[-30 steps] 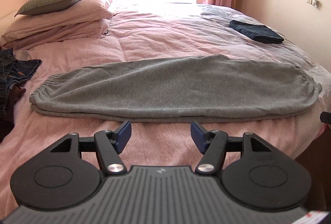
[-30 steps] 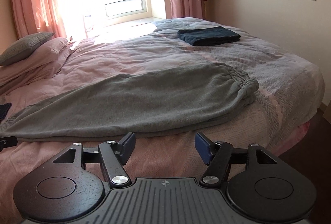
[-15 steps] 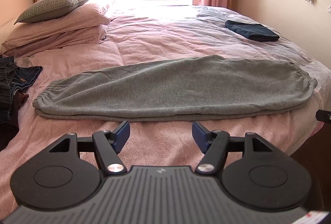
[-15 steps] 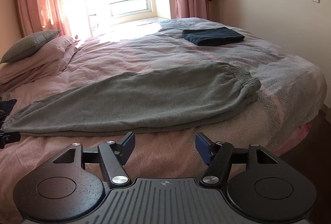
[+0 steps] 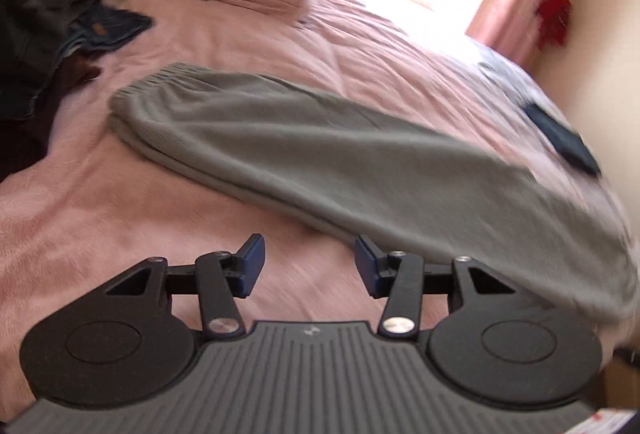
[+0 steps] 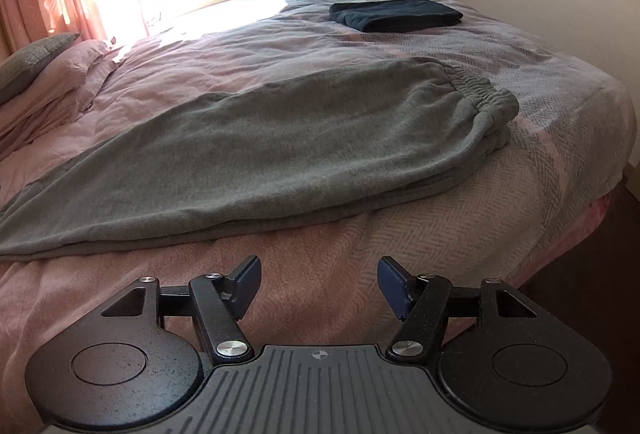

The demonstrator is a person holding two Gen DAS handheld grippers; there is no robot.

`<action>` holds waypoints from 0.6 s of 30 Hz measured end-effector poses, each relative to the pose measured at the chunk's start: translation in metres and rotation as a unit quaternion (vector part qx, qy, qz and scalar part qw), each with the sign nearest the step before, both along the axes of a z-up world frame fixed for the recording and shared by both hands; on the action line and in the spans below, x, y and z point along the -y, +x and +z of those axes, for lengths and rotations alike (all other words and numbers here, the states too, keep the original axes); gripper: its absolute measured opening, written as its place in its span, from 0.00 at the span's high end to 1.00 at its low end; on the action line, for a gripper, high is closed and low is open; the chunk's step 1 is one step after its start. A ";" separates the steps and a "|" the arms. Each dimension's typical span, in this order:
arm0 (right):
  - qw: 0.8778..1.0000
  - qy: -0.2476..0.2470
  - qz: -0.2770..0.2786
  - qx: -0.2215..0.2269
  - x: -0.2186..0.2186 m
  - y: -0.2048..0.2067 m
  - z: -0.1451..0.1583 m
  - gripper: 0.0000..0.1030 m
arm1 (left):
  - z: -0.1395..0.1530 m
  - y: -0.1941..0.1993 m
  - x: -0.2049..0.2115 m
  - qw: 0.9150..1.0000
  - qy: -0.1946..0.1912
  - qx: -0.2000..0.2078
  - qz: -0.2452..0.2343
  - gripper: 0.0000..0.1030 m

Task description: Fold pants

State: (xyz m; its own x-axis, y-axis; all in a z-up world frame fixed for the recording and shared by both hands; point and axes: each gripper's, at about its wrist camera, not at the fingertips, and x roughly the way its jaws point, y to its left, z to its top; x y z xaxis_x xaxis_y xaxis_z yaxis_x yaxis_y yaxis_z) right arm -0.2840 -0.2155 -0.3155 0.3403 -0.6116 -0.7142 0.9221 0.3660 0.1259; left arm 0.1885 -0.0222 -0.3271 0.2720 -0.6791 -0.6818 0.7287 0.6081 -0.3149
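Left view now rolled and blurred, closer to the bed; right barely changed.
Gray pants (image 6: 256, 145) lie folded lengthwise on pink bedspread (image 6: 320, 258); left gripper (image 5: 308, 262) and right gripper (image 6: 318, 284) both hover spread apart, empty.

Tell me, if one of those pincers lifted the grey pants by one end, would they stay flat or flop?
The grey pants would probably flop: they lie limp, following the bedspread. The knit looks thick and doubled over, so they are likely fairly heavy for cloth. The layers may slide apart, since the edges already sit offset near the waistband.
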 end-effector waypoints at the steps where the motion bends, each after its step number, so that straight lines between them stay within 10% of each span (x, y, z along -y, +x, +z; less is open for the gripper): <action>1: 1.000 0.002 -0.007 -0.001 0.005 0.000 -0.002 0.40 | -0.001 0.016 0.000 1.000 -0.010 -0.008 0.020 0.59; 7: 0.998 -0.010 -0.053 0.026 0.031 -0.001 0.004 0.40 | -0.004 0.095 0.023 0.993 -0.063 -0.010 0.098 0.59; 12: 0.997 -0.005 -0.066 0.025 0.043 -0.001 0.002 0.40 | -0.051 0.124 0.045 0.993 0.017 -0.012 0.113 0.66; 18: 0.996 0.008 -0.079 0.033 0.051 -0.006 -0.003 0.40 | -0.042 0.123 0.015 0.992 -0.030 -0.040 0.119 0.66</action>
